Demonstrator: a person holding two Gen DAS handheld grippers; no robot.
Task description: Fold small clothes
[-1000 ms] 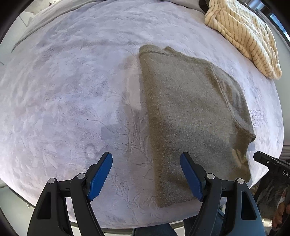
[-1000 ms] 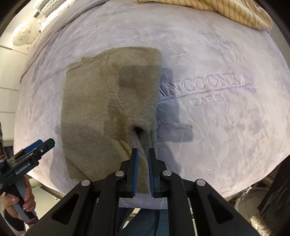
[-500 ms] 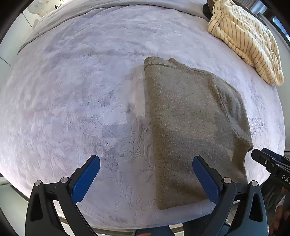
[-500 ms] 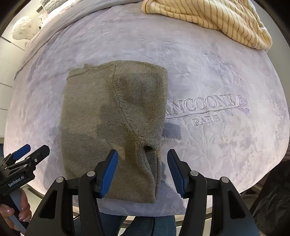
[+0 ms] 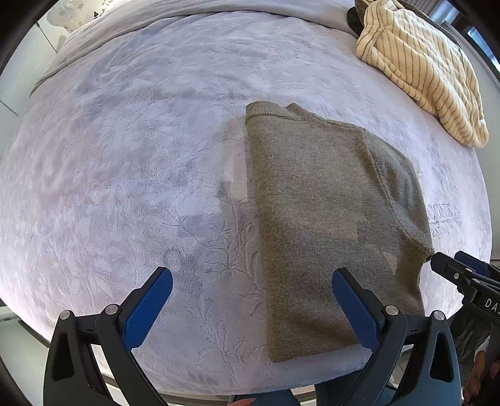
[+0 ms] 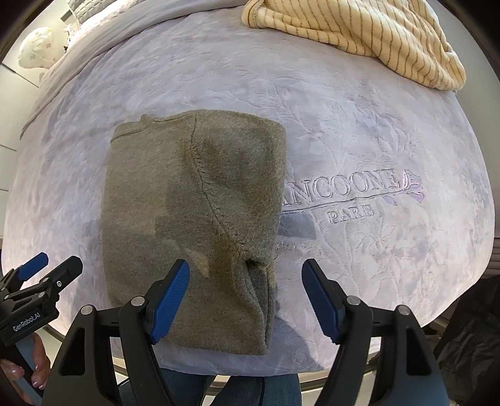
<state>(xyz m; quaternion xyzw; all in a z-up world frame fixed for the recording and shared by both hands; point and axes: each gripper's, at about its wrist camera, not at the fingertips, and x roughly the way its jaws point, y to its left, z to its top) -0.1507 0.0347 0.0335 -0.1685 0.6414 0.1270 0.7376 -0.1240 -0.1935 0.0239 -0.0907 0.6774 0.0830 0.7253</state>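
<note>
An olive-grey knit garment (image 5: 328,212) (image 6: 193,212) lies folded into a rectangle on the pale lilac bedspread (image 5: 125,156) (image 6: 359,131), near its front edge. My left gripper (image 5: 251,296) hangs above the garment's left edge, wide open and holding nothing. My right gripper (image 6: 245,290) hovers over the garment's lower right corner; its jaws are opening, and the pads are clear of the cloth. Each gripper shows at the side of the other's view: the right gripper (image 5: 465,281), the left gripper (image 6: 40,281).
A cream sweater with thin stripes (image 5: 422,68) (image 6: 359,28) lies crumpled at the back right of the bed. Embroidered lettering (image 6: 353,193) marks the bedspread right of the garment. A person's hand (image 6: 28,374) grips the left tool's handle. The bed's front edge is close below both grippers.
The right gripper went from shut to open, releasing the garment's corner, and drew back slightly. The left gripper's jaws spread wider. The garment lies still.
</note>
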